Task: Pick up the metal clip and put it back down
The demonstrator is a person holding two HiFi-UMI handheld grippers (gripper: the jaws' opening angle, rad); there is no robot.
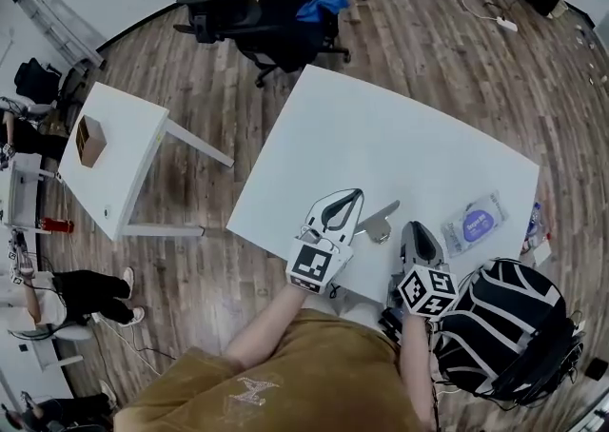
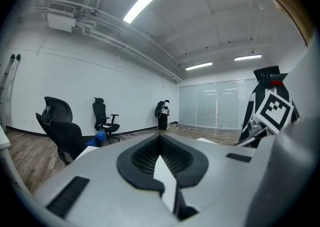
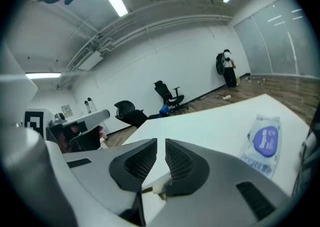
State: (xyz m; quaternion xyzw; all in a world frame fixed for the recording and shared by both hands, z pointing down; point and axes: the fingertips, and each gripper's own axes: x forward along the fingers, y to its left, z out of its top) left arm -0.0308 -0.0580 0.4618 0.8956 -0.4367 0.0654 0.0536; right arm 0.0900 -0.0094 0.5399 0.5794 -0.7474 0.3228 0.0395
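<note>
Sitting on the worktop [image 1: 381, 135], the metal clip [image 1: 381, 223] may just slide away: right gripper [image 1: 415, 228] is open only a crack, left gripper [image 1: 354, 198] is closed, empty.

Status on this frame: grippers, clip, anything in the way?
Left gripper shut, empty. Right gripper jaws a crack apart, empty. Metal clip on table between the two, unheld. Wipes pack off to the side, nothing blocking.

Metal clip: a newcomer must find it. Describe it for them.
On the big white table, look near the person's edge, between the left gripper and right gripper. The metal clip is the small grey piece there; the pack farther right is flat with a blue label.
</note>
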